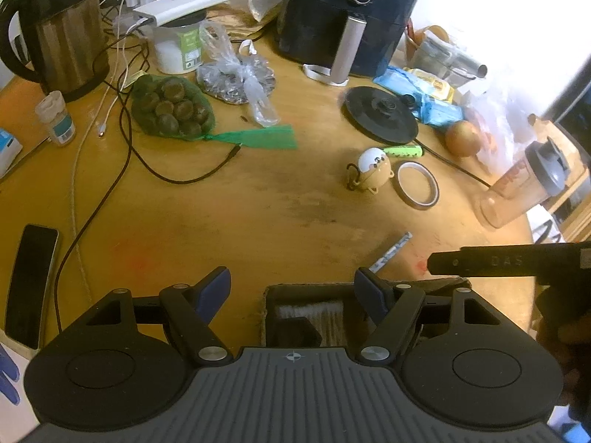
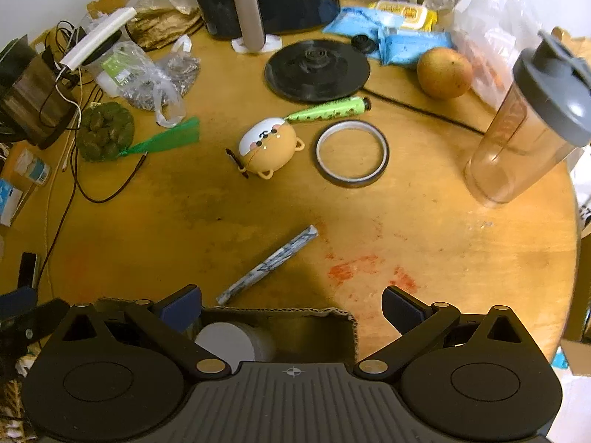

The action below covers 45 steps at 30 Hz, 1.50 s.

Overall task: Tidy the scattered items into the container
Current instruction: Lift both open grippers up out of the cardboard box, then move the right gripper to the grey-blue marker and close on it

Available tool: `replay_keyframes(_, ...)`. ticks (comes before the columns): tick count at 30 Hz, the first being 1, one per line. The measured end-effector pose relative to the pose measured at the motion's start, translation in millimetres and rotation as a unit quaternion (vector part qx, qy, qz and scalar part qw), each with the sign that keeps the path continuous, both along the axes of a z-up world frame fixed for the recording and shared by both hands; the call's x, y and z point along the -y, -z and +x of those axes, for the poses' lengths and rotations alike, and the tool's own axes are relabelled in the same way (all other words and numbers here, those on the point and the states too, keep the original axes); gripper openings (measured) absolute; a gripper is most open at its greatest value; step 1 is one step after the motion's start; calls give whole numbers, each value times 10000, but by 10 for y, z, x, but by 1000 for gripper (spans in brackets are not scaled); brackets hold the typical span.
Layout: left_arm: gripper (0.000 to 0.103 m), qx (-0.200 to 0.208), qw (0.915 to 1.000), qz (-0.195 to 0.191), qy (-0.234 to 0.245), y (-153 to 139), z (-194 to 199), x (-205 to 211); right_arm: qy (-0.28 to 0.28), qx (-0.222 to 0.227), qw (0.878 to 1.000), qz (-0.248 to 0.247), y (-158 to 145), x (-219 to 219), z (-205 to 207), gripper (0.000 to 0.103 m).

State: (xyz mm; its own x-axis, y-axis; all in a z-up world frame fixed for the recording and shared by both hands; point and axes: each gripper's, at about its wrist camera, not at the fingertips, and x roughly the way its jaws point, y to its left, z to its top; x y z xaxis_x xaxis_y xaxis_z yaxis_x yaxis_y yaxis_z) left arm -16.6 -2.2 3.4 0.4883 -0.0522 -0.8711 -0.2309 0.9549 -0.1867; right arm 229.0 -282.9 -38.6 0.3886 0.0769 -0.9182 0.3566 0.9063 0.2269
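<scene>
On the desk (image 2: 443, 243), beyond the cardboard container (image 2: 343, 319), lie tape ring (image 2: 351, 153), bear-faced case (image 2: 266, 147) and marbled stick (image 2: 269, 264) (light, rigid, slippery; grip midway). Left tongs (image 1: 293, 295) and right tongs (image 2: 291, 308): spread, empty.

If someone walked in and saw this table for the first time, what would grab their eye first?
Probably the cute round animal-face case in the middle of the wooden table, with the tape ring just right of it. Nearer, a marbled stick lies just beyond the cardboard box, over which both open grippers, left and right, hover.
</scene>
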Motion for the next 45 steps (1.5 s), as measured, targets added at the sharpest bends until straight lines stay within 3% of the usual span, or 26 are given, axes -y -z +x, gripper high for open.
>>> replay_keyframes(22, 73, -139, 9986, -69, -496, 72, 3, -185, -1003, -888, 9910, -77, 394, -115, 735, 103)
replay_keyframes(32, 73, -200, 9976, -98, -653, 108, -2, -229, -985, -1263, 9871, 27, 720, -140, 909, 102)
replay_keyframes(34, 73, -203, 9975, -98, -677, 109, -4, -235, -993, -1314, 9863, -12, 775, -157, 931, 97)
replay_keyframes(39, 73, -227, 9970, -100, -737, 117, -11, -250, -987, -1393, 9853, -61, 876, -224, 949, 73)
replay_keyframes(43, 73, -250, 9959, -95, -863, 123, -23, -264, -1171, -1359, 9834, -278, 888, -309, 936, 63)
replay_keyframes(45, 73, -255, 9957, -100, -886, 124, -25, -270, -1270, -1260, 9832, -359, 860, -346, 924, 46)
